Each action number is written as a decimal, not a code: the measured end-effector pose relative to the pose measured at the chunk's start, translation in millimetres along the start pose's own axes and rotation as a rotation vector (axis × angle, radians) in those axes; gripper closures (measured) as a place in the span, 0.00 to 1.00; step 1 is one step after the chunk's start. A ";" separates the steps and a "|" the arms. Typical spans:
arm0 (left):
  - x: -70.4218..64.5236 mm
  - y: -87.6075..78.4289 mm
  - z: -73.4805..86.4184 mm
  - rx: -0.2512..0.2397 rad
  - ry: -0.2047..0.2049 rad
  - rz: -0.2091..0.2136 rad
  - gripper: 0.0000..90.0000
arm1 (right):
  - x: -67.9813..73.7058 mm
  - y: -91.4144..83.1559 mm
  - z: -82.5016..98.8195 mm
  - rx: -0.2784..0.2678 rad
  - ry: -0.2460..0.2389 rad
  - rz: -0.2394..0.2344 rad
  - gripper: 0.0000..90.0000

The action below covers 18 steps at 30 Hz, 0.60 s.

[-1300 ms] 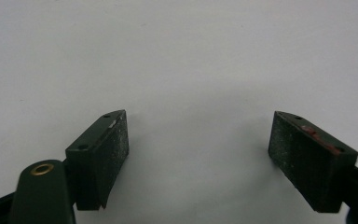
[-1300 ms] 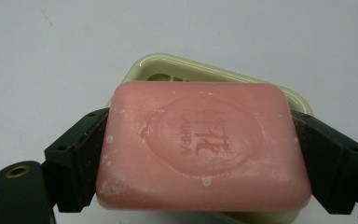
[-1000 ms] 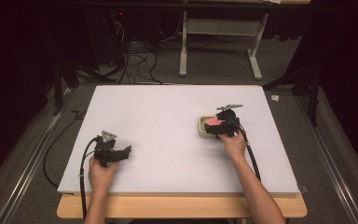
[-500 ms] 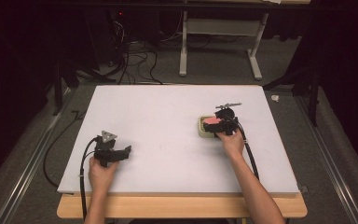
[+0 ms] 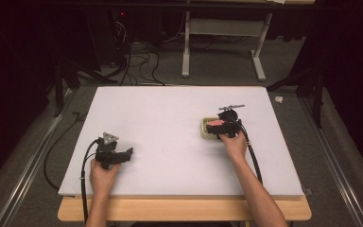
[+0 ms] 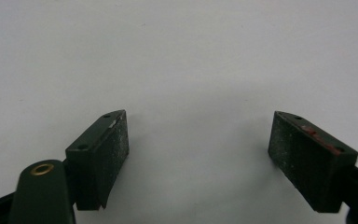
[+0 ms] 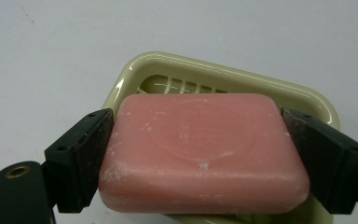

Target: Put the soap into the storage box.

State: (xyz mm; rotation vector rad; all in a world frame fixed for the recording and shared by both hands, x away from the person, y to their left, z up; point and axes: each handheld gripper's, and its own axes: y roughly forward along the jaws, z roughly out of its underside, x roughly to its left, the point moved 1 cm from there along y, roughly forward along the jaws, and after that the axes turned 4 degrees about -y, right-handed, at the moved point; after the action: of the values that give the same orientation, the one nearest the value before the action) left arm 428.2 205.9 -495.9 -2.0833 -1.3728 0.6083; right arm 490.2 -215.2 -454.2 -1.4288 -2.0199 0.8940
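Mostly, a white table [image 5: 170, 123] lies before me. Toward its right sits a pale green soap dish [image 7: 303, 95]; over it my right gripper [image 7: 200, 154] clamps a pink soap bar [image 7: 200, 149] by its ends. My left gripper [image 6: 198, 154] rests idle, jaws apart, holding nothing.

white table top [image 5: 170, 118] | floor cables [image 5: 137, 61] | white stand legs [image 5: 222, 42]

Pink soap bar [image 7: 200, 151], lying flat over pale-green soap dish [image 7: 223, 77]
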 end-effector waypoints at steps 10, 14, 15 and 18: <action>0.0 0.0 0.0 0.000 0.000 0.000 0.23 | -0.3 -9.0 -2.2 -0.042 0.001 0.001 0.14; 0.0 0.0 0.0 0.000 0.000 0.000 0.23 | 0.2 -10.0 -1.9 -0.045 0.000 0.001 0.14; -0.1 0.0 0.0 0.000 0.000 0.000 0.23 | 0.2 -10.5 -1.8 -0.046 -0.001 0.001 0.14; -0.1 0.0 0.0 0.000 0.000 0.000 0.23 | 0.2 -13.4 -1.4 -0.055 -0.002 -0.004 0.14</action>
State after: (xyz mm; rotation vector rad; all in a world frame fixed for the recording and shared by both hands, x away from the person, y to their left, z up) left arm 428.2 205.8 -495.9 -2.0833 -1.3732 0.6085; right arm 482.9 -217.9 -443.2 -1.4536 -2.0633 0.8446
